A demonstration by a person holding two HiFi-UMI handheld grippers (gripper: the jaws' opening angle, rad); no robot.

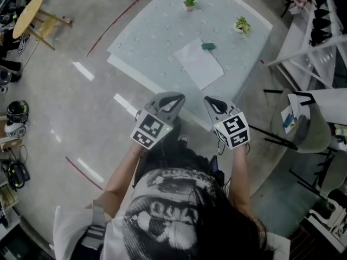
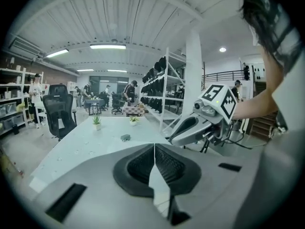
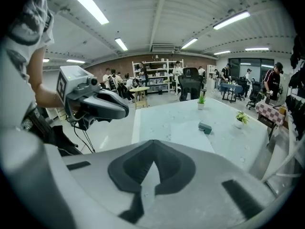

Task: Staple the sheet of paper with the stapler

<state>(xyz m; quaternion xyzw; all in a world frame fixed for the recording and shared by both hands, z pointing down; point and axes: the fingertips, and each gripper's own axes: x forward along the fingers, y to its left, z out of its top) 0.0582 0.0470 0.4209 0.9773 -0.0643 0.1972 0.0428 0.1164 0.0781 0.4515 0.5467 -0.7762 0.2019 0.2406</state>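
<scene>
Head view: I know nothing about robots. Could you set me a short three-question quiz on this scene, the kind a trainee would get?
1. True or false: the stapler lies on the table, with no gripper touching it.
2. How many potted plants stand on the table? A: one. B: two. C: four.
3. Fill in the blank: the jaws of the left gripper and the right gripper are both ___ (apart or together).

Key: 1 true; 2 B; 3 together, with nothing between them.
</scene>
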